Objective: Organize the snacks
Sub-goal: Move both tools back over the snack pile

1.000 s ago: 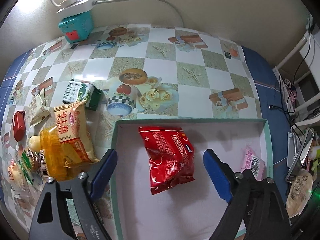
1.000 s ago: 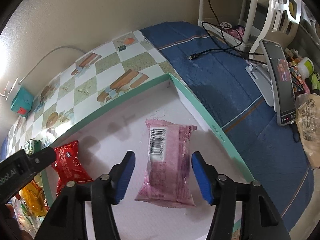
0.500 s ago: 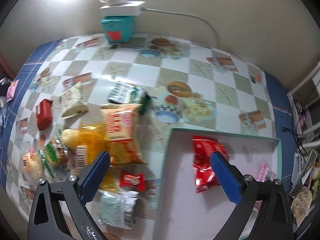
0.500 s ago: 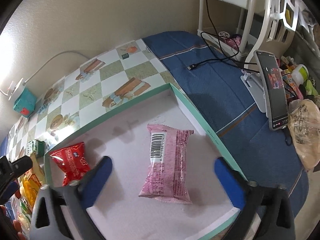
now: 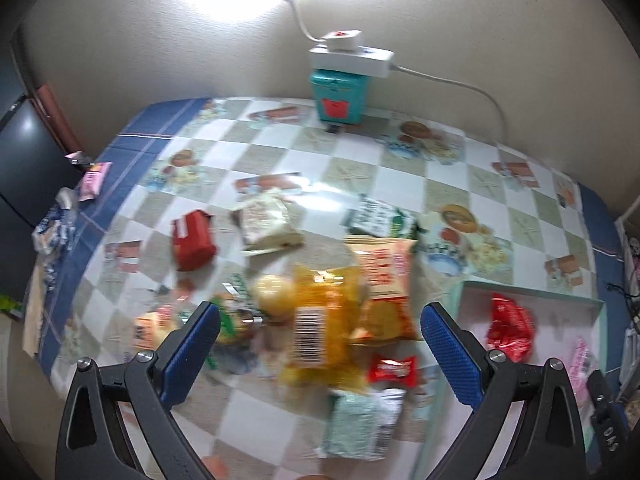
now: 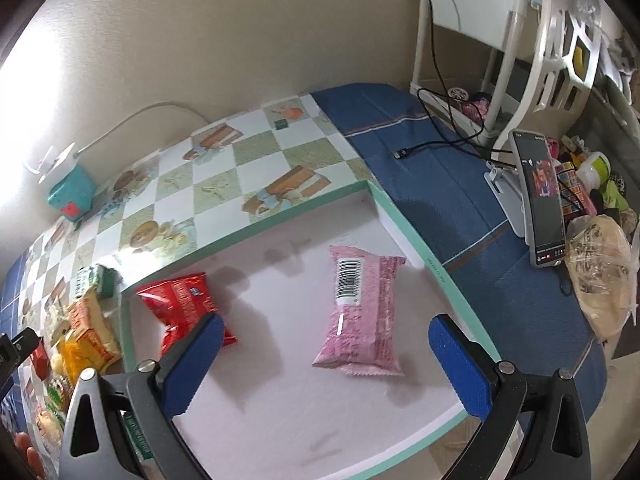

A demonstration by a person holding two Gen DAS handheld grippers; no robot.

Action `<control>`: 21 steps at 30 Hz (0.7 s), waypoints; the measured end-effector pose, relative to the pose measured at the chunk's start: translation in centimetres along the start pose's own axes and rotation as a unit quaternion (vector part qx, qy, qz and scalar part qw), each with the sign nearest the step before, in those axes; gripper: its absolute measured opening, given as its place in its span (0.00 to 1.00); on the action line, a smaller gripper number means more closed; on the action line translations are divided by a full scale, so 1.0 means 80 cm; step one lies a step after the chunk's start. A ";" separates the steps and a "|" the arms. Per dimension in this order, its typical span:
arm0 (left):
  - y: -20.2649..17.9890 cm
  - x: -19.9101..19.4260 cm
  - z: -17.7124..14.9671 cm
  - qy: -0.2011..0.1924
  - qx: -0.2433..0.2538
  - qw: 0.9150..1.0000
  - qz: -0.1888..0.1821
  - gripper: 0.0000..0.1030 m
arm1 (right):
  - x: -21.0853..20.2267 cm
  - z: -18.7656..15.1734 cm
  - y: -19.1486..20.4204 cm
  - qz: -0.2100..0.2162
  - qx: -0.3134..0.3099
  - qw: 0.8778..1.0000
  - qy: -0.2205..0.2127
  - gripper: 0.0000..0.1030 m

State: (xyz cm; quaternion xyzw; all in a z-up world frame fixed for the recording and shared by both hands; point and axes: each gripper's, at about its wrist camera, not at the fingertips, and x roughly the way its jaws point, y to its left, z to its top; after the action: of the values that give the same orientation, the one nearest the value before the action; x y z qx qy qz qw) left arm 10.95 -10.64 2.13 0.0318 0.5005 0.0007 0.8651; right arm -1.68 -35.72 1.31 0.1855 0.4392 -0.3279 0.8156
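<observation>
Beyond the blue-padded right gripper (image 6: 322,364) lies a pink packet (image 6: 362,316) with a white barcode; a red packet (image 6: 182,308) sits left of it, both on the white floor of a mint-green-rimmed box (image 6: 404,224). Past the left gripper (image 5: 320,350), yellow (image 5: 320,332) and orange (image 5: 384,284) bags rest on a beige-and-white checked tablecloth (image 5: 360,168).

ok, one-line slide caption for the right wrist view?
Open right claw above a pink snack pack lying in the green-rimmed box beside a red pack.

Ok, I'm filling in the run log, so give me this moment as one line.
left gripper: open, empty, over snack pile | right gripper: open, empty, above pink packet | box: holds pink packet, red packet
</observation>
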 end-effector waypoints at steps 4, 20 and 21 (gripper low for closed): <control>0.026 -0.007 -0.008 -0.005 -0.009 1.000 0.013 0.97 | -0.015 -0.009 0.018 0.000 -0.019 1.000 -0.006 1.00; 0.141 -0.030 -0.032 0.004 -0.067 0.997 0.041 0.97 | -0.080 -0.053 0.112 0.085 -0.080 0.993 -0.016 1.00; 0.147 -0.030 -0.033 0.005 -0.070 0.997 0.043 0.97 | -0.082 -0.055 0.118 0.087 -0.083 0.993 -0.016 1.00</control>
State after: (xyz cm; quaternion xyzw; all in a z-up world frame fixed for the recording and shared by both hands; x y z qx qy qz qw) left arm 7.83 1.13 3.58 -0.0069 0.5016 0.0729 0.8620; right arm -0.35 -23.93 4.54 0.1489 0.4337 -0.2207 0.8608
